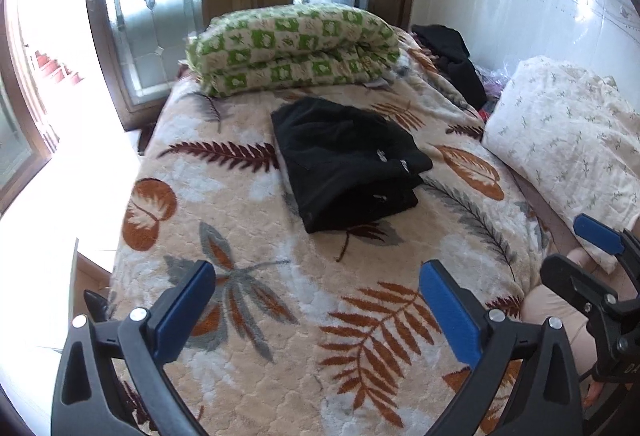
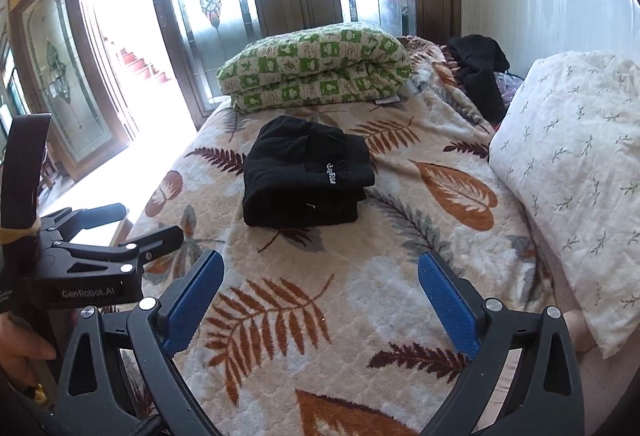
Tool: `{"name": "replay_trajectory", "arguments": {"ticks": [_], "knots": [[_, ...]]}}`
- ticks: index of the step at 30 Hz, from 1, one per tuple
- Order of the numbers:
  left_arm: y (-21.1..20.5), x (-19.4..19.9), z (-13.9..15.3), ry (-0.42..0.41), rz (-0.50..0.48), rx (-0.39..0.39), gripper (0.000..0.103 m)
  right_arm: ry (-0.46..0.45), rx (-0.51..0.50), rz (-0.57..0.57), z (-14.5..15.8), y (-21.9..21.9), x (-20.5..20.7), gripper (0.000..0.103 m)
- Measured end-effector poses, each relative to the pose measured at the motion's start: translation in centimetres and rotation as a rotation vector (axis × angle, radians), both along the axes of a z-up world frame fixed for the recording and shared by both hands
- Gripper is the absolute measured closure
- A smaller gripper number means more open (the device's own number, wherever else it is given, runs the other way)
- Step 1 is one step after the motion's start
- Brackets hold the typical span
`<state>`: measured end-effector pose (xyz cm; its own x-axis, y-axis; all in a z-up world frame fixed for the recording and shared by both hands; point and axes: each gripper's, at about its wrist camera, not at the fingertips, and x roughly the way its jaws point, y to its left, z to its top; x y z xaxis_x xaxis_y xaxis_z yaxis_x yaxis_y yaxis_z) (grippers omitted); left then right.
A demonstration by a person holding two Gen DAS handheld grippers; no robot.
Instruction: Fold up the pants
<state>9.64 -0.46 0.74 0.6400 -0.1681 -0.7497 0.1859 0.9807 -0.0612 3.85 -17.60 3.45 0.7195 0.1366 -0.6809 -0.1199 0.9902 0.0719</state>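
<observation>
black pants (image 1: 346,163), folded into a compact stack, lying mid-bed on the leaf-print blanket (image 1: 280,296), just before the green checked quilt (image 1: 296,47). white floral pillow (image 2: 572,171) at the right. my left tool (image 1: 320,312): jaws spread wide, nothing between them. my right tool (image 2: 320,300): likewise wide apart, empty, well short of the pants.

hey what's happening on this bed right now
A person is holding a two-finger gripper in each hand above a bed covered by a leaf-print blanket. The black pants lie folded into a compact stack in the middle of the blanket, so the folding looks done. The left gripper and the right gripper are both open and empty, short of the pants. A folded green quilt sits behind them.
</observation>
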Motion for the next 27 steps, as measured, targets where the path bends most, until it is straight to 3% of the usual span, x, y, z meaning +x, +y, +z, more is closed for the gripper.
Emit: {"name": "replay_trajectory", "arguments": {"ticks": [7,20,27], "knots": [[0.2,-0.1,0.6,0.000,0.020,-0.011,0.000,0.011,0.000,0.005,0.0,-0.1,-0.2,0.004],[-1.0,-0.6,0.7,-0.040,0.031,0.081,0.000,0.034,0.007,0.008,-0.4,-0.2,0.0,0.004],[-0.8,-0.6,1.6,-0.058,0.031,0.075,0.000,0.047,0.017,0.004,-0.1,-0.2,0.2,0.004]]}}
